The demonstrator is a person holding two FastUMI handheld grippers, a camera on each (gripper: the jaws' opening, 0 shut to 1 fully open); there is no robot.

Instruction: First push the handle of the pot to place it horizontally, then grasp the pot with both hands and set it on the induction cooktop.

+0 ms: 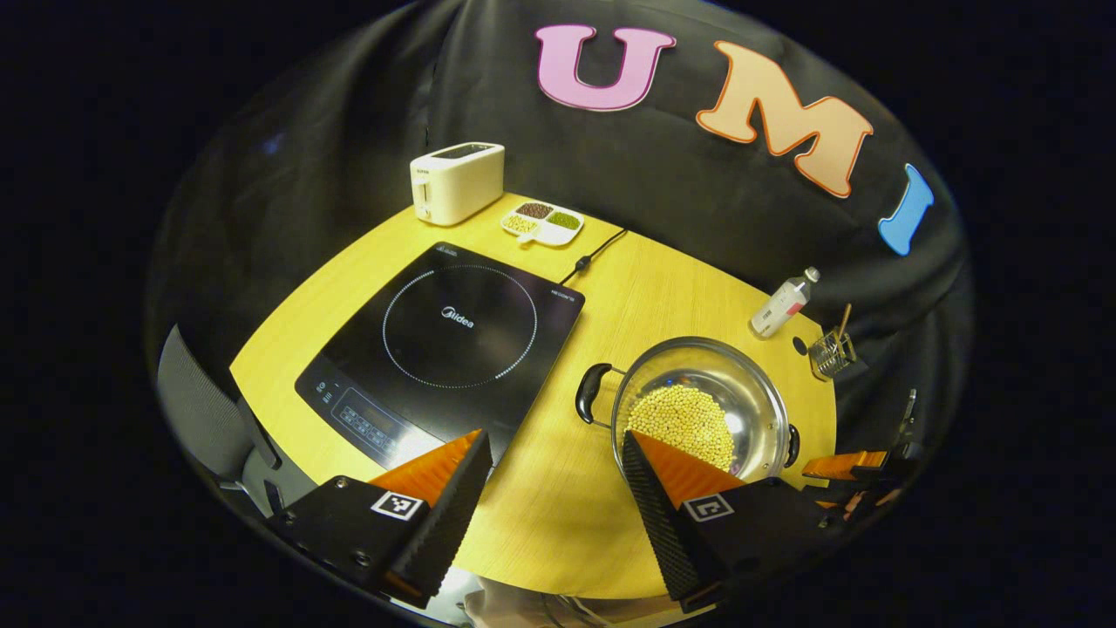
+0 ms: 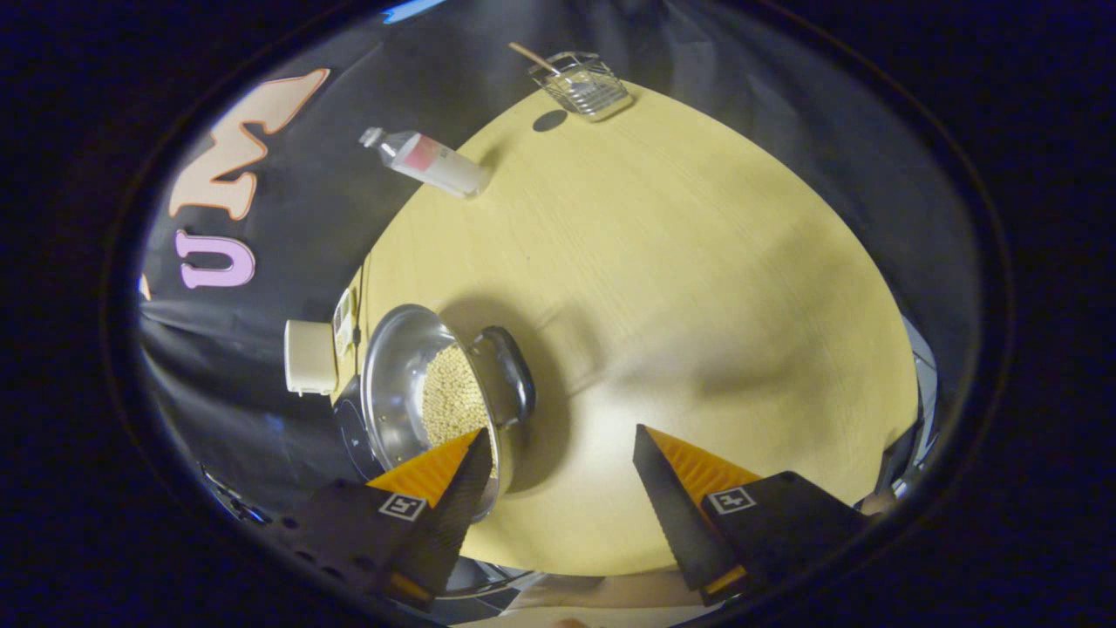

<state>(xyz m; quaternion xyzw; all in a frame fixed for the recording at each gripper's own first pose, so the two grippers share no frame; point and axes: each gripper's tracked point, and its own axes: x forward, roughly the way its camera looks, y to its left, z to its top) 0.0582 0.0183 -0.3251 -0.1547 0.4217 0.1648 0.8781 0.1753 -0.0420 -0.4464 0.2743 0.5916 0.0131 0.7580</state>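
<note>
Pot, round stainless steel, black side handles (image 1: 697, 410), part-filled with pale yellow beans: stands on the yellow wooden counter (image 1: 558, 515), just right of the black glass induction cooktop (image 1: 445, 349). Left gripper (image 1: 554, 488): fingers spread, holding nothing. Right gripper (image 2: 562, 488): fingers apart, one seemingly near the pot's rim, contact unclear.

A round table (image 1: 558, 515) with a pale yellow wood-grain top fills the middle of the booth. Black cloth (image 1: 697, 201) hangs in soft folds behind it as the far wall, reaching down to the tabletop's far edge. At the near left a grey chair back (image 1: 196, 410) stands just beside the table. Light glares softly on the wood near the middle (image 2: 610, 410).
</note>
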